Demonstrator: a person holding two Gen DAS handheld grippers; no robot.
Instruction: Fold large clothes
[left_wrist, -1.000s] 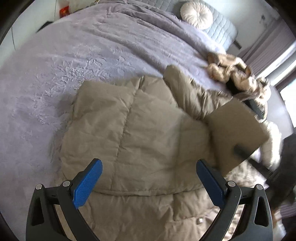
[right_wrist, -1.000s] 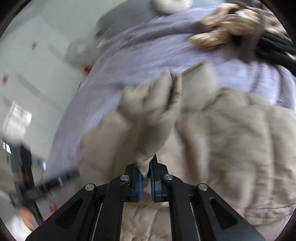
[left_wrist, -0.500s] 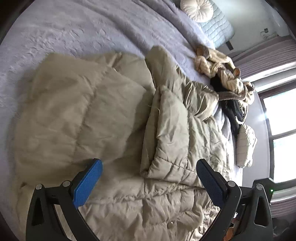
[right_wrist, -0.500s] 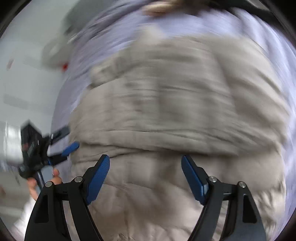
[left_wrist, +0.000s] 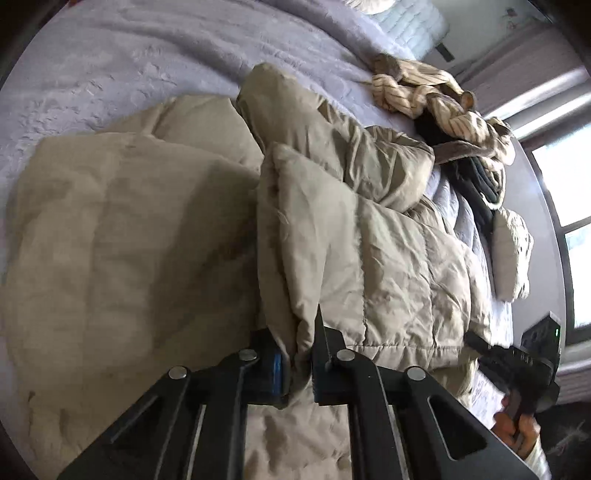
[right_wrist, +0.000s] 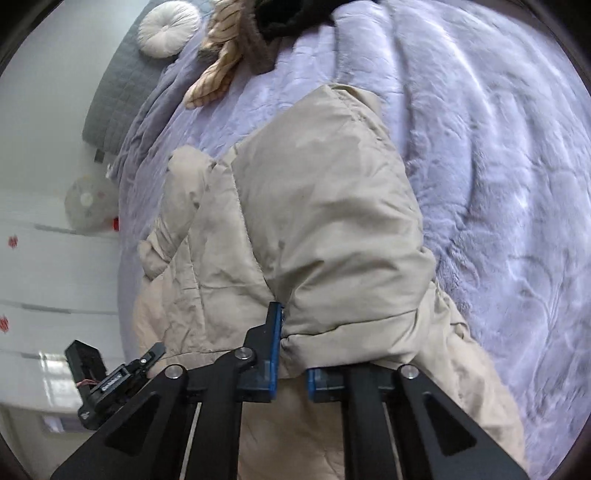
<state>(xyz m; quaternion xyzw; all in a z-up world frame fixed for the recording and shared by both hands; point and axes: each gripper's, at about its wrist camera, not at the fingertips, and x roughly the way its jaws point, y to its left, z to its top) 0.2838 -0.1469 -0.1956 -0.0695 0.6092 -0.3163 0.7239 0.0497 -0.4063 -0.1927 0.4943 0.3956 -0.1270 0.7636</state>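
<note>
Beige puffer jacket (left_wrist: 369, 240) on lilac bedspread (left_wrist: 147, 55), left hand-held gripper (left_wrist: 297, 363) and right hand-held gripper (right_wrist: 291, 369) just clamped onto its folds

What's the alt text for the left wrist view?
The left gripper, whose jaws have just been closing, is shut on a folded edge of a beige puffer coat spread on a lavender bedspread. A pile of striped and dark clothes lies beyond it, near a window.
</note>
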